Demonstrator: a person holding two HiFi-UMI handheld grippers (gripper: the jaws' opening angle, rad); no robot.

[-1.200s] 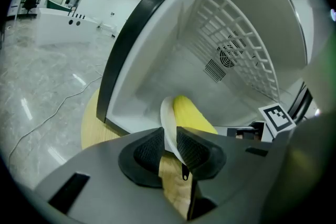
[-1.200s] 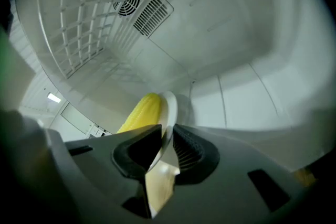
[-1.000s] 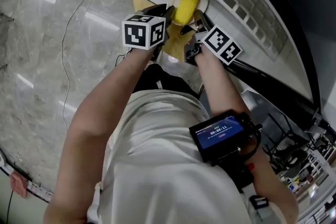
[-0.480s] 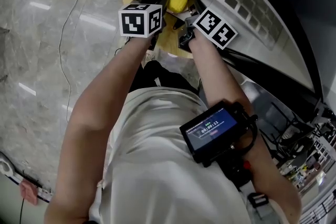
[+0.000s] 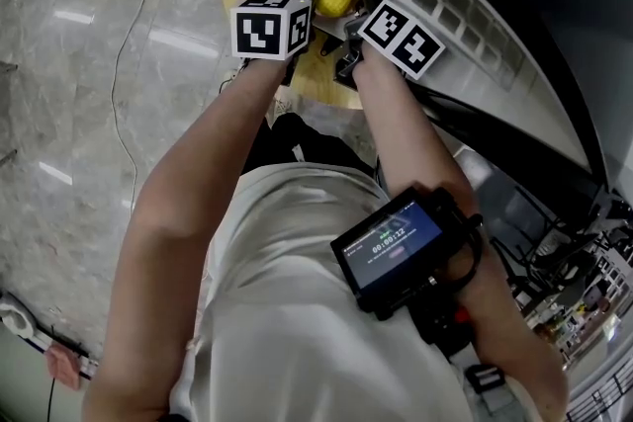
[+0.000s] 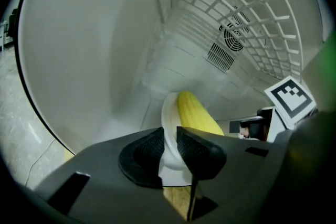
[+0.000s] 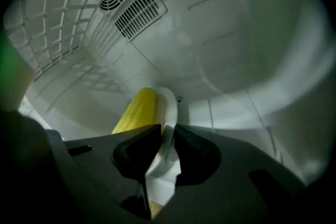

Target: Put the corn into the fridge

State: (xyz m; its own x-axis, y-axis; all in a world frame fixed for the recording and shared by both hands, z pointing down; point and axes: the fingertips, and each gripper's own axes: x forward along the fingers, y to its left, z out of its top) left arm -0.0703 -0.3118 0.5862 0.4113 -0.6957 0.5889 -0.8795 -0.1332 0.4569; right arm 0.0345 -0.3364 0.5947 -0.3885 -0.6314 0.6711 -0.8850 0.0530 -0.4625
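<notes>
White fridge walls (image 6: 105, 50) and a wire shelf (image 6: 236, 2) fill the upper frame. At lower centre the left gripper (image 6: 168, 147) and right gripper (image 7: 167, 147) each pinch the rim of a white plate (image 6: 169, 113) carrying the corn (image 6: 195, 115).

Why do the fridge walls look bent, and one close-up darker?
Left gripper view: wide-angle lens bows the white fridge wall and white wire shelf, brightly lit. Right gripper view: same bowing, dimmer, dark corners; yellow corn cob sharp. Head view: glare streaks on grey marble floor.
</notes>
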